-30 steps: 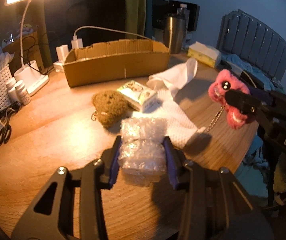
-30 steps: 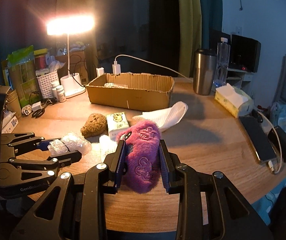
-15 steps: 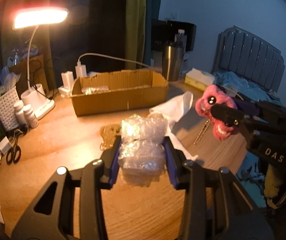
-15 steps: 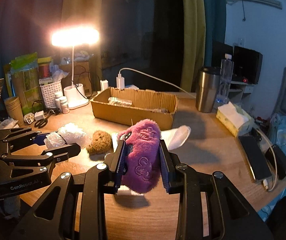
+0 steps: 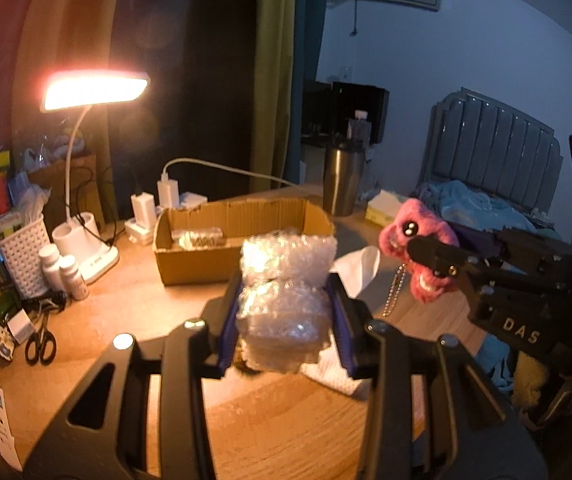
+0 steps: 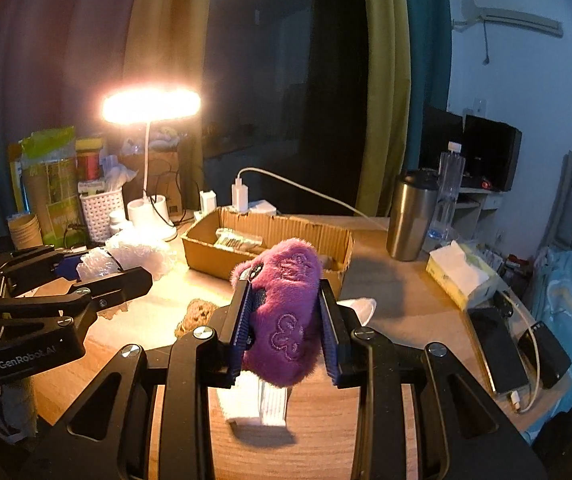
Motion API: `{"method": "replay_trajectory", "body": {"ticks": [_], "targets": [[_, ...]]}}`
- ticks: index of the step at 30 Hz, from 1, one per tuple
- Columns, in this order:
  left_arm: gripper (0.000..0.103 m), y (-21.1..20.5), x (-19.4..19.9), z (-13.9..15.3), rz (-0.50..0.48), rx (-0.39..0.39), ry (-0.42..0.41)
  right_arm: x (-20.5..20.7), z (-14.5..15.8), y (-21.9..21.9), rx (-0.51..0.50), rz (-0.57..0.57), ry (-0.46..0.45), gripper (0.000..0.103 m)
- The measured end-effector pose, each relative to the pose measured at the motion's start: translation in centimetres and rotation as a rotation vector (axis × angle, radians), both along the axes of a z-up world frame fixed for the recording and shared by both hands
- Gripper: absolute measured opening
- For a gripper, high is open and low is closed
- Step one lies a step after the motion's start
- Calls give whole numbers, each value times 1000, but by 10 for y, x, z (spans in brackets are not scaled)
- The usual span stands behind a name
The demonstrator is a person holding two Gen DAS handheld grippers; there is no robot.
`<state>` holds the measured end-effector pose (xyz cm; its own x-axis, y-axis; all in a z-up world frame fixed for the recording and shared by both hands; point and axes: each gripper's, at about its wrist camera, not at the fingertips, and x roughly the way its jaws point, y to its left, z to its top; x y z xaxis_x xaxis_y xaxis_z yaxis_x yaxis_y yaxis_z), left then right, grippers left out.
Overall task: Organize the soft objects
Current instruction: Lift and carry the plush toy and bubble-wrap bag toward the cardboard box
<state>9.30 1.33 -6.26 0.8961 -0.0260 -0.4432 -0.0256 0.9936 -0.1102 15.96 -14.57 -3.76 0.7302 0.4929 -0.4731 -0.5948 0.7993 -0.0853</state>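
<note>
L gripper (image 5: 286,312) pinched on a wad of bubble wrap (image 5: 286,292) – wad bulges fwd past both fingertips. R gripper (image 6: 284,324) clamped on a purple plush toy (image 6: 286,312) – toy fills the gap btwn the pads, sticking out beyond the tips.

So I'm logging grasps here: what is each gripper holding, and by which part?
Left gripper: bubble wrap bundle, clamped across its lower half. Right gripper: purple plush toy, clamped by its sides.
</note>
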Motion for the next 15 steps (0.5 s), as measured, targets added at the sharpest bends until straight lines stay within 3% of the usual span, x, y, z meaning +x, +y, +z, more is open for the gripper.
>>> {"method": "replay_trajectory", "body": {"ticks": [15], "targets": [[41,25,19,40,43,0,-144,29,27,18,7,5,-93,34]]}}
